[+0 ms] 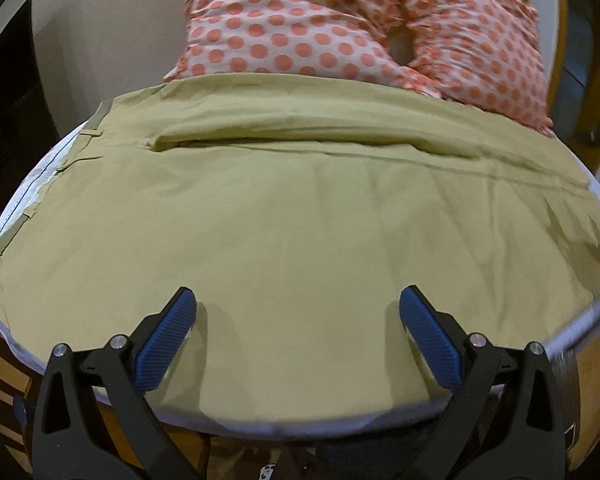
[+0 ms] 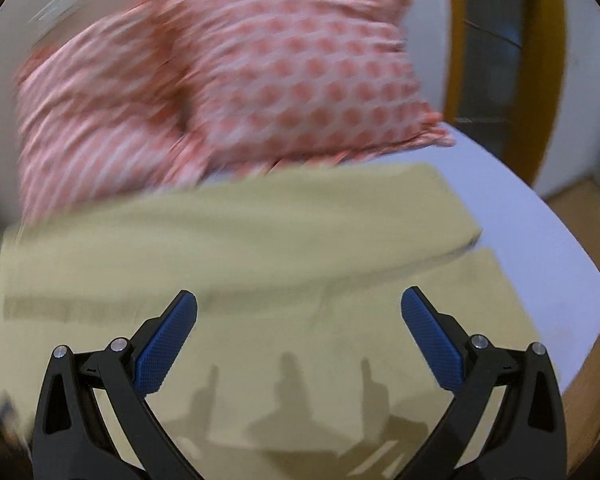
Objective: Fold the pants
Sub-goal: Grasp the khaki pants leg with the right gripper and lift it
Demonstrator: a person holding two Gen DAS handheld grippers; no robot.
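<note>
Blue-padded and spread wide, the left gripper [image 1: 298, 322] held nothing, poised over the near edge of the khaki pants [image 1: 300, 216]. The right gripper [image 2: 299, 326] was equally open and empty. The pants lay straight ahead on the white table [image 2: 540, 240], long axis running left to right, leg ends nearer the right gripper, spotted pillows [image 1: 340, 24] beyond.

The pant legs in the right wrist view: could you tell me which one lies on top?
The far pant leg, nearer the polka-dot pillows, overlaps the near pant leg.
</note>
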